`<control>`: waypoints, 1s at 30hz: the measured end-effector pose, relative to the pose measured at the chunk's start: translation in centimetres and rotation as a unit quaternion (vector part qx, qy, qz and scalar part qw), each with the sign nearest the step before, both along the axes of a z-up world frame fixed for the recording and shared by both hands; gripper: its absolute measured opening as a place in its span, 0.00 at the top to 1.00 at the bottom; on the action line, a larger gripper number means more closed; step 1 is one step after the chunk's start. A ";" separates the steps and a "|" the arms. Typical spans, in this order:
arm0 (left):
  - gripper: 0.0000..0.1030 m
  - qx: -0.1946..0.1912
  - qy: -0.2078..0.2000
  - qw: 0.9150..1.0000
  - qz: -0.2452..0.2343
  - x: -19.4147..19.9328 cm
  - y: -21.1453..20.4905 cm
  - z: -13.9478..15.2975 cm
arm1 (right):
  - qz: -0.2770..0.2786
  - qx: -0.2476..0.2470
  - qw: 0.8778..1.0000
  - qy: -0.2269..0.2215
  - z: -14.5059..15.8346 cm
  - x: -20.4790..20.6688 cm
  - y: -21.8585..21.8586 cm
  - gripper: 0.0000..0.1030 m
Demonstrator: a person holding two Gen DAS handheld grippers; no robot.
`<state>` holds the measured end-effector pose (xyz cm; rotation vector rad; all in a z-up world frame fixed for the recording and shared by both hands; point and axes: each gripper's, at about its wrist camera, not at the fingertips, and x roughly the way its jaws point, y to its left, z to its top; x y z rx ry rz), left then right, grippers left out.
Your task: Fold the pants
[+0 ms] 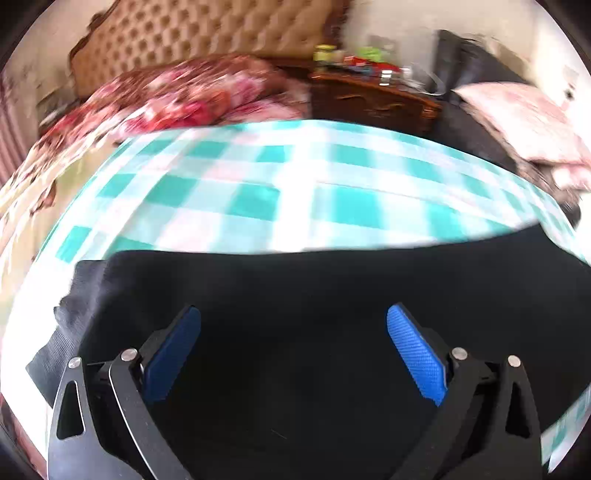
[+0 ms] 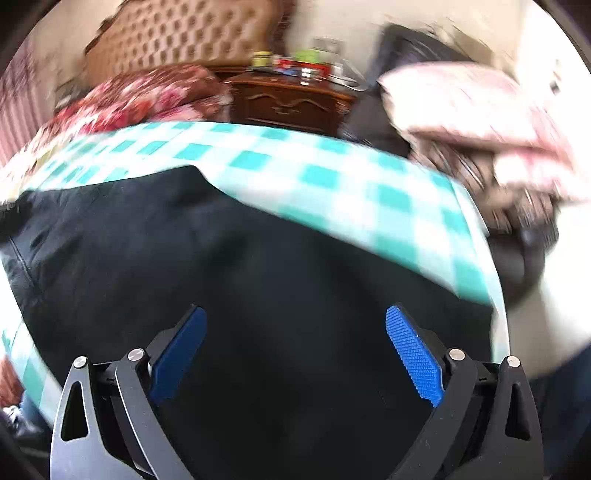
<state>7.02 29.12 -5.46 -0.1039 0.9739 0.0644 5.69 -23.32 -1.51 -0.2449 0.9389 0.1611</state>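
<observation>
- Two blue pads (image 1: 415, 354) sit far apart on the left gripper (image 1: 293, 314), so its fingers are wide open and hold nothing.
- The right gripper (image 2: 295, 314) is the same: its blue pads (image 2: 413, 356) are spread wide, with nothing between them.
- Under both grippers lie the black pants (image 1: 314, 295). I cannot tell if the fingers touch the cloth or hang just above it.
- In the left view, a ribbed edge of the pants (image 1: 62, 332) shows at the left side.
- In the right view, the pants (image 2: 147, 240) spread out to the left, with a seam near the edge.
- The pants lie on a green and white checked cloth (image 1: 258, 184) that covers the bed.
- Past the cloth is a red flowery blanket (image 1: 184, 96) and a padded tan headboard (image 1: 207, 33).
- Beside the bed stands a dark wood nightstand (image 2: 291, 103) with small things on top, too blurry to name.
- A pink pillow (image 2: 480, 110) rests on something dark at the right.
</observation>
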 end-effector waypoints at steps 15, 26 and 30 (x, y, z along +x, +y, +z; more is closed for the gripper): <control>0.02 -0.086 -0.037 0.994 0.058 -1.3 7.6 1.4 | -0.050 -0.026 0.993 0.100 -4.2 2.8 -0.1 0.05; 0.02 -0.325 -0.082 0.910 0.245 -14.4 21.5 -1.5 | 0.094 0.033 0.995 -0.001 0.7 0.5 13.7 0.05; 0.02 -0.404 -0.120 0.870 0.256 -16.2 22.1 -3.0 | 0.144 0.040 0.989 -0.002 0.8 -0.2 17.7 0.05</control>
